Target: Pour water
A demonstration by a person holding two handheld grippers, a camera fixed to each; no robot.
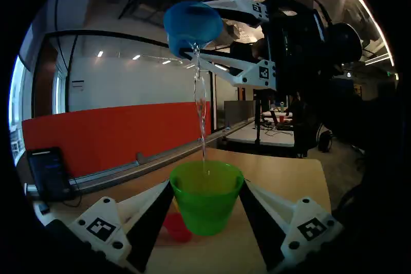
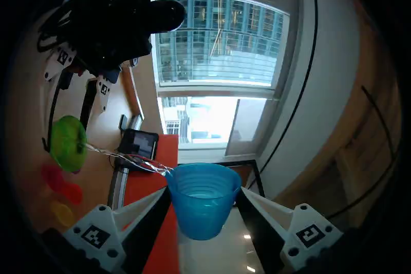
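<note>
My left gripper (image 1: 206, 203) is shut on a green cup (image 1: 206, 199), held upright just above the wooden table (image 1: 287, 171). High above it, my right gripper (image 1: 198, 37) grips a blue cup (image 1: 191, 24) tipped over on its side. A thin stream of water (image 1: 200, 114) falls from the blue cup's rim into the green one. In the right gripper view the blue cup (image 2: 203, 204) sits between my right gripper's (image 2: 204, 204) fingers with water inside, and the stream (image 2: 123, 157) arcs to the green cup (image 2: 67, 143) held by the left gripper (image 2: 69, 120).
Red (image 1: 177, 226) and yellow small cups lie on the table behind the green cup; they appear too as red (image 2: 61, 184) and yellow (image 2: 64, 213) shapes. A dark phone (image 1: 49, 174) stands at the table's left. An orange wall panel (image 1: 113, 132) and windows lie beyond.
</note>
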